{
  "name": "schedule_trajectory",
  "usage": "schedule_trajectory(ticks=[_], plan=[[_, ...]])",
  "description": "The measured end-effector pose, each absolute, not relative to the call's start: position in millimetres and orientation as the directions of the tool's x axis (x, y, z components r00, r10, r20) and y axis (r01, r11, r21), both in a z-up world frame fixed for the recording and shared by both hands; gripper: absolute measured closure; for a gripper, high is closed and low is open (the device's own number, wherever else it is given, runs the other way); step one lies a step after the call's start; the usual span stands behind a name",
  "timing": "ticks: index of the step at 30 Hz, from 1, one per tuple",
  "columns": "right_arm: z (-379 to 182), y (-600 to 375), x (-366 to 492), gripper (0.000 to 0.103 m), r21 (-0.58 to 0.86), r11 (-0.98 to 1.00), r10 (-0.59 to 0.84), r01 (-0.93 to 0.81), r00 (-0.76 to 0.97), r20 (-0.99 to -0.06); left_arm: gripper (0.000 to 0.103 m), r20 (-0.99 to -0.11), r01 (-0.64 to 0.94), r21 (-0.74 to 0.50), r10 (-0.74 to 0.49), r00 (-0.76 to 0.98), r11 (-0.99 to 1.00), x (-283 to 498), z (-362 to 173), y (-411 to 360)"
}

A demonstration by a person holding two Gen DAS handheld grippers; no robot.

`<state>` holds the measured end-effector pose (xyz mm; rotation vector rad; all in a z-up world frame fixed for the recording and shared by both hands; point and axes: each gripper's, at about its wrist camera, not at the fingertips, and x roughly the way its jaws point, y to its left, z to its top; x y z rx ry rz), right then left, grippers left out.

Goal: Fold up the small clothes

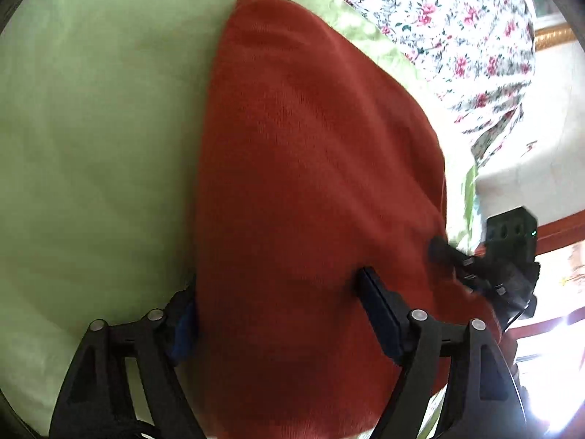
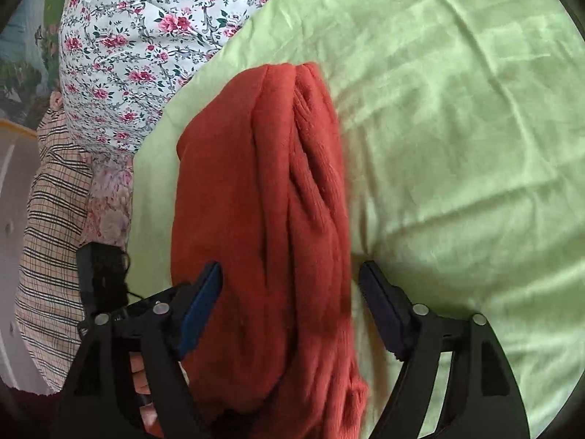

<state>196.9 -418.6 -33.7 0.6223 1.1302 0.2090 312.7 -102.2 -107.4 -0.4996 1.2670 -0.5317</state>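
Observation:
A rust-red knit garment [image 1: 310,168] lies folded on a light green sheet [image 1: 91,128]. In the left wrist view my left gripper [image 1: 278,303] is open, its jaws wide apart with the red knit lying between and over them. The right gripper's fingers [image 1: 449,252] touch the garment's right edge there. In the right wrist view the garment [image 2: 263,201] shows as a thick bundle with several lengthwise folds. My right gripper [image 2: 289,292] is open and straddles the bundle's near end. The garment's near end is hidden below both views.
A white floral quilt [image 2: 139,44] lies at the sheet's far edge. A checked cloth [image 2: 51,226] hangs at the left of the right wrist view. The green sheet [image 2: 457,146] spreads wide to the right. The left gripper's body [image 2: 102,274] sits beside the garment.

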Motion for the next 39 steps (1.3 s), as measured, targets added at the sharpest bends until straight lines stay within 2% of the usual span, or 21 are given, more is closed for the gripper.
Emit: schedule_trajectory(ticks=[1, 2, 3, 4, 7, 10, 15, 20, 24, 27, 29, 34, 39], plan=[[-36, -416, 200, 0.051, 0.560, 0.816, 0.463, 0.146, 0.416, -0.783, 0.047, -0.747, 0.106, -0.621, -0.627, 0.222, 0.777, 309, -108, -100], [-41, -413, 203, 0.056, 0.558, 0.817, 0.468, 0.146, 0.398, -0.789, 0.061, -0.744, 0.112, -0.622, -0.629, 0.226, 0.775, 310, -106, -101], [-44, -411, 205, 0.064, 0.564, 0.813, 0.476, 0.147, 0.391, -0.788, 0.068, -0.733, 0.118, -0.631, -0.639, 0.232, 0.767, 311, -103, -100], [-44, -410, 206, 0.070, 0.573, 0.806, 0.484, 0.148, 0.391, -0.783, 0.074, -0.716, 0.127, -0.646, -0.656, 0.241, 0.752, 309, -96, -96], [-35, -402, 205, 0.075, 0.567, 0.812, 0.477, 0.137, 0.402, -0.781, 0.076, -0.682, 0.167, -0.657, -0.674, 0.283, 0.735, 290, -69, -78], [-20, -383, 201, 0.078, 0.597, 0.796, 0.511, 0.096, 0.421, -0.749, 0.077, -0.669, 0.197, -0.640, -0.665, 0.334, 0.743, 266, -41, -49], [-17, -322, 198, 0.078, 0.636, 0.771, 0.590, -0.015, 0.392, -0.706, 0.077, -0.677, 0.148, -0.620, -0.620, 0.397, 0.771, 227, -23, 19], [-44, -251, 200, 0.078, 0.662, 0.745, 0.651, -0.088, 0.316, -0.690, 0.077, -0.711, 0.068, -0.597, -0.566, 0.417, 0.799, 199, -33, 74], [-68, -220, 200, 0.078, 0.645, 0.759, 0.643, -0.094, 0.263, -0.719, 0.076, -0.734, 0.010, -0.605, -0.562, 0.381, 0.796, 191, -60, 90], [-77, -222, 199, 0.078, 0.636, 0.768, 0.631, -0.071, 0.254, -0.733, 0.073, -0.739, 0.012, -0.606, -0.568, 0.363, 0.796, 195, -67, 88], [-78, -224, 200, 0.077, 0.634, 0.771, 0.628, -0.065, 0.244, -0.739, 0.067, -0.745, 0.020, -0.600, -0.568, 0.351, 0.800, 198, -68, 90], [-74, -221, 205, 0.061, 0.588, 0.807, 0.585, -0.057, 0.216, -0.782, 0.056, -0.741, -0.024, -0.623, -0.581, 0.336, 0.782, 224, -74, 102], [-58, -226, 204, 0.056, 0.518, 0.850, 0.524, -0.096, 0.254, -0.813, 0.052, -0.738, -0.053, -0.637, -0.588, 0.332, 0.769, 266, -80, 110]])
